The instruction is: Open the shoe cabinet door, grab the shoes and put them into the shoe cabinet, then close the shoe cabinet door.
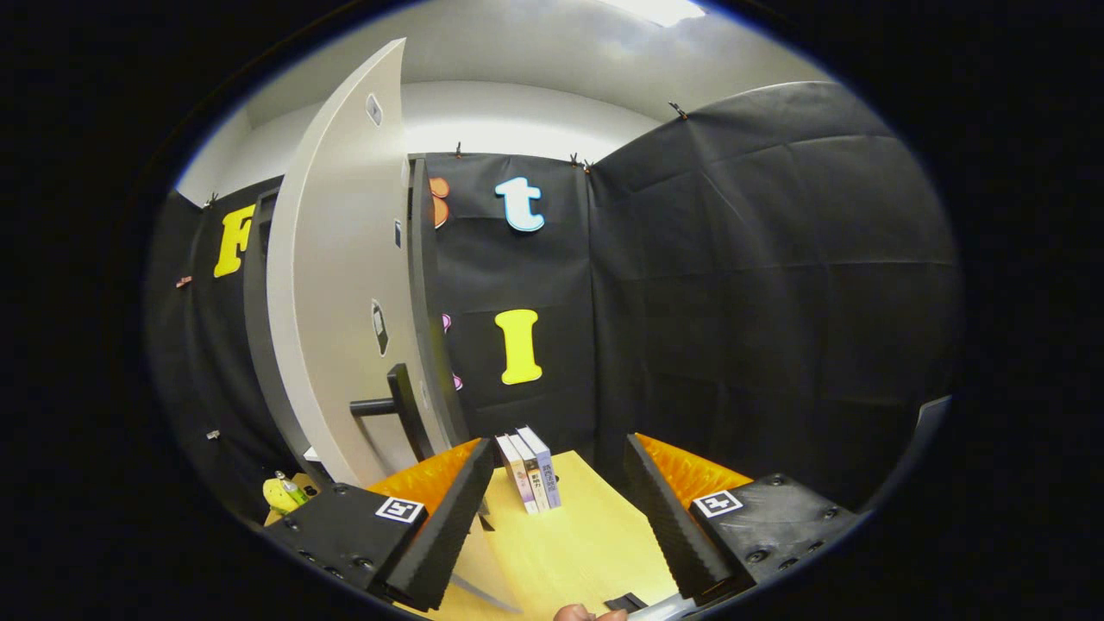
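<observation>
- Far left, low beside the left finger: a yellowish object with a small green-capped bottle (291,488), too small to identify further.
- Left of centre: shoe cabinet door (341,285), pale grey, tall, swung open and seen nearly edge-on, with the dark cabinet frame (423,293) just behind its right edge; cabinet interior hidden.
- On the door, low down: dark bar handle (392,404), standing out from the panel, just ahead of the left finger and apart from it.
- Centre: gripper (559,526), fingers spread wide, nothing between them but bare table (586,535), light wood.
- Beyond the fingers: three books (529,473) standing upright near the table's far edge.
- Near edge, between the fingers: tip of a hand (589,613) and a small dark object, unclear.
- Shoes not yet picked up, judged from the empty fingers.
- Risk: left finger catching the handle or door edge on a swing leftward, knocking the door back toward shut.
- Risk: sweeping forward over the table and toppling the books.
</observation>
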Motion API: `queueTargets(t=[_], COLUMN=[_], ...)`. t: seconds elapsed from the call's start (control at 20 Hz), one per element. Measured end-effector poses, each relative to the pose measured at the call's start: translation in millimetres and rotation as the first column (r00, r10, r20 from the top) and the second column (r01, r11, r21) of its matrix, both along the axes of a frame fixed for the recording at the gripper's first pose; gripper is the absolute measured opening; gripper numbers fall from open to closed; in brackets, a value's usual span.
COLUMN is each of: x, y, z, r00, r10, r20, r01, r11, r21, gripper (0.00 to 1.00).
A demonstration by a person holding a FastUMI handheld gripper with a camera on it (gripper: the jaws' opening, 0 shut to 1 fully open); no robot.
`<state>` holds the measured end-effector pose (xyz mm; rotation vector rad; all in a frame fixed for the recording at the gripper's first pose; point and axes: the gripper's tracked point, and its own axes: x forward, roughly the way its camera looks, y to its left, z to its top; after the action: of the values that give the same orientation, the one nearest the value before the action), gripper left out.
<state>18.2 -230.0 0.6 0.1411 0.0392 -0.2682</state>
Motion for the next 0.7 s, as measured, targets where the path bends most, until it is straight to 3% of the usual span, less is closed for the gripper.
queueTargets(t=[0.45,0.7], x=[-5,3], y=[62,138], z=[1,-1], r00=[0.998,0.984], r10=[0.068,0.177], r20=[-0.007,0.002], r01=[-0.068,-0.177], r11=[0.998,0.984], r21=[-0.018,0.014], gripper=[0.97,0.97])
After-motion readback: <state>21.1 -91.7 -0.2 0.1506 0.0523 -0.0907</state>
